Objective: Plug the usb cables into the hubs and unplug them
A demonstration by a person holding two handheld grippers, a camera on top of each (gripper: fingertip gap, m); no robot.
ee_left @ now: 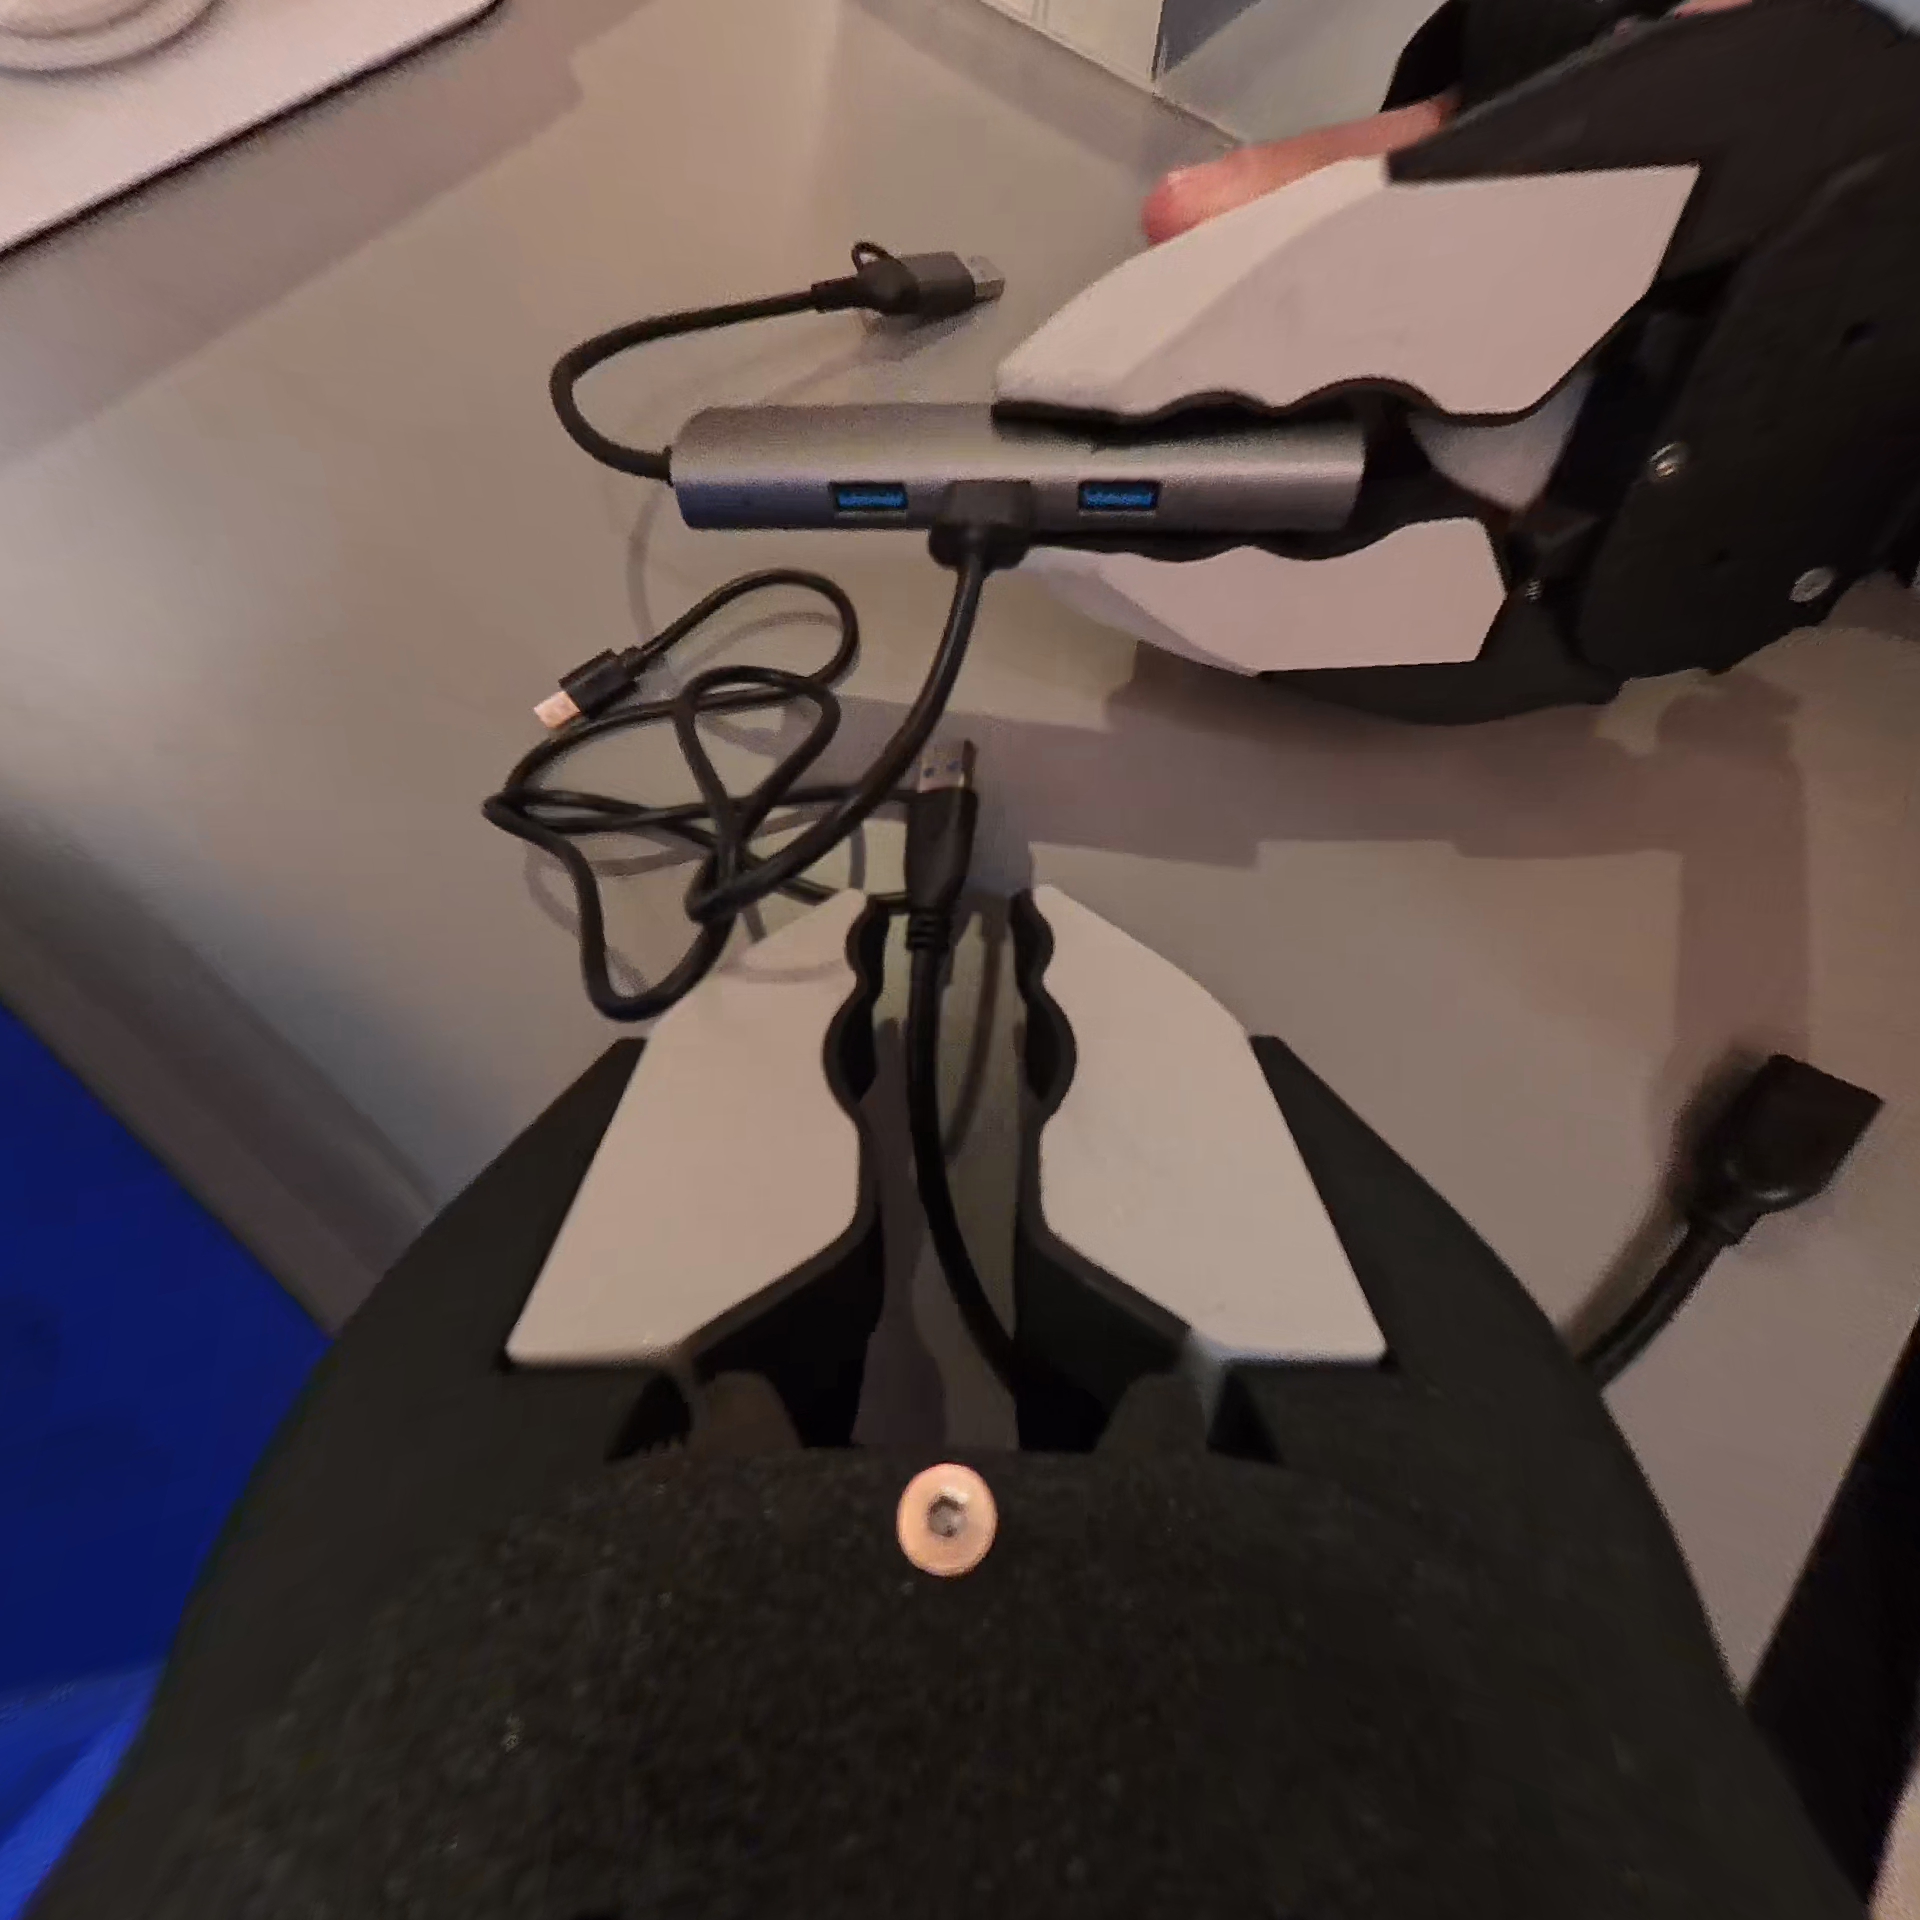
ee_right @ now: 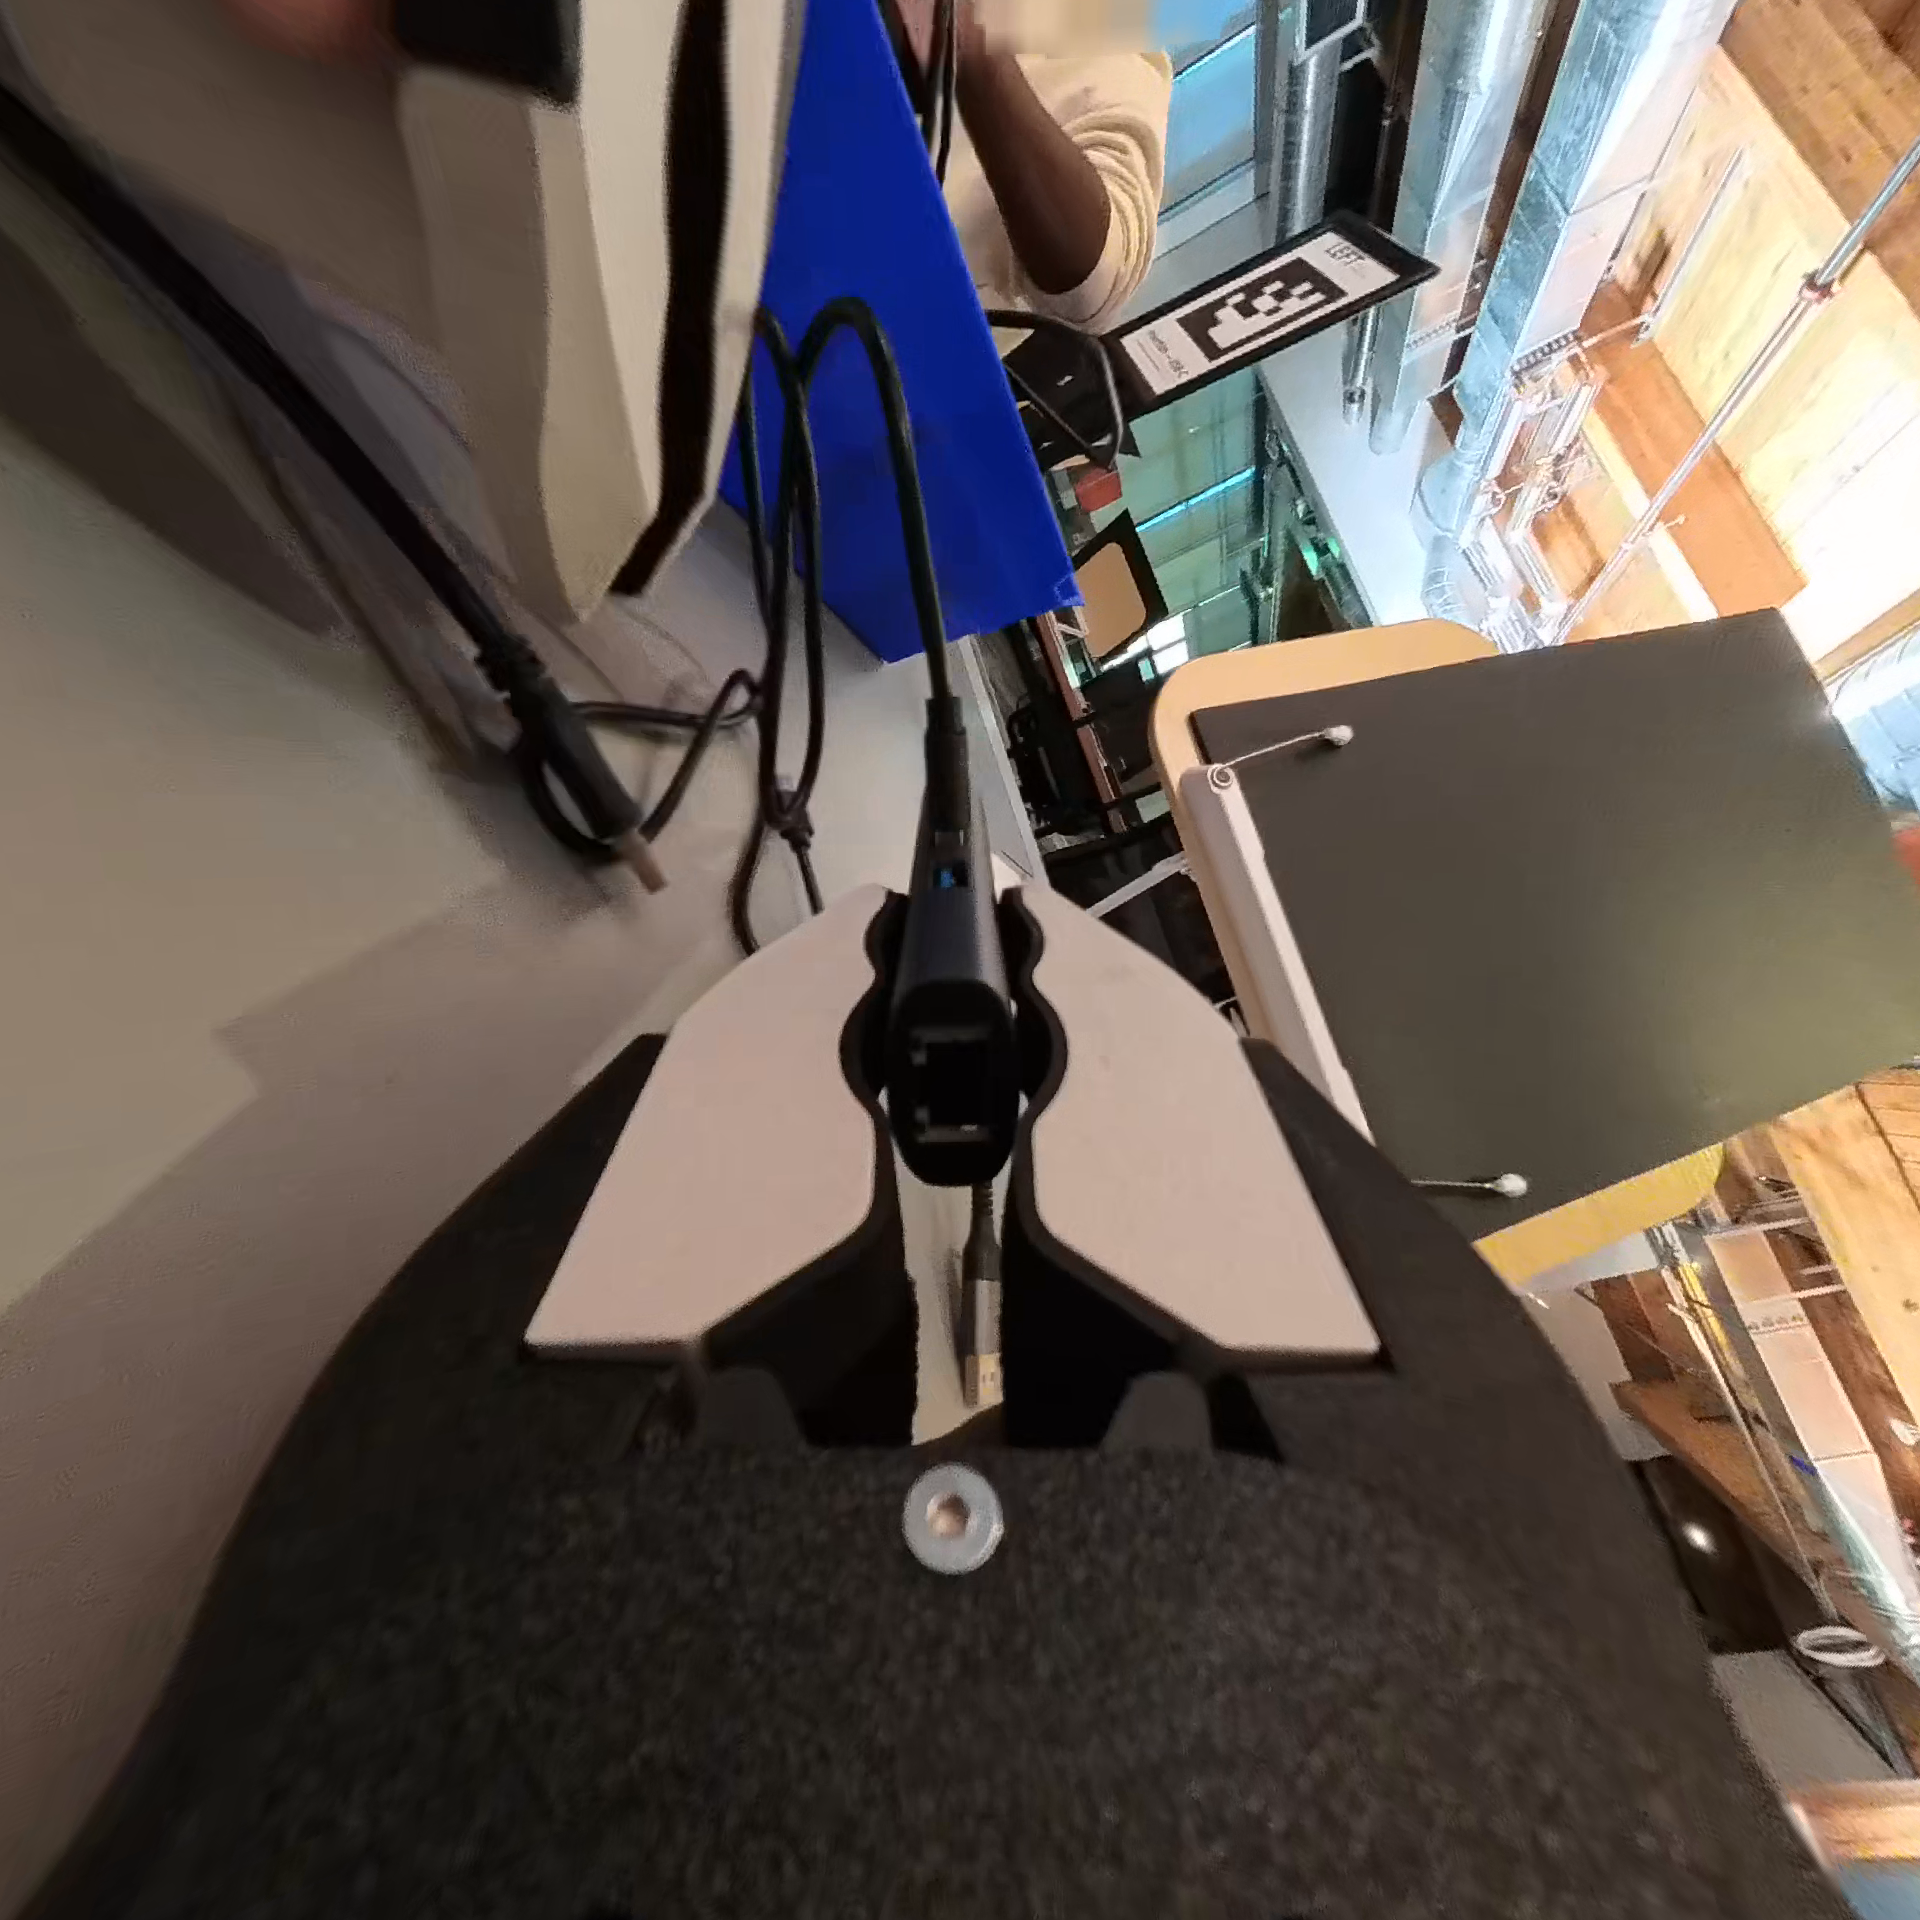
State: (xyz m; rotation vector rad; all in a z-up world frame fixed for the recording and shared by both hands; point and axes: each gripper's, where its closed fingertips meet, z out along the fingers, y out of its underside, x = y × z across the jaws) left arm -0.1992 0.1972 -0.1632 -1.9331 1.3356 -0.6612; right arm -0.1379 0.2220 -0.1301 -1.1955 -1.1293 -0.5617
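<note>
Left wrist view: right gripper (ee_left: pixel 1174 488) is coming in from the upper right of the frame, its jaws clamping the right end of the grey hub (ee_left: pixel 935 468), one finger above and one below. The hub is being held off the grey table (ee_left: pixel 312 520), lying level at centre frame. One black cable plug (ee_left: pixel 982 514) is sitting in the hub's middle port, blue ports free on either side. The hub's own lead (ee_left: pixel 727 322) is looping up and left, ending in a plug (ee_left: pixel 930 275) lying on the table.

Left gripper (ee_left: pixel 940 914) is occupying the lower centre, jaws standing apart with a second black USB plug (ee_left: pixel 940 831) rising between the fingertips; whether the pads are touching it cannot be told. A tangle of thin black cable (ee_left: pixel 686 790) is lying left of centre. Another black connector (ee_left: pixel 1766 1143) is resting at the lower right edge.

Right wrist view: the right gripper's jaws are closing on the hub's end face (ee_right: pixel 951 1081) at centre frame, the plugged cable (ee_right: pixel 904 499) arching up toward the top
</note>
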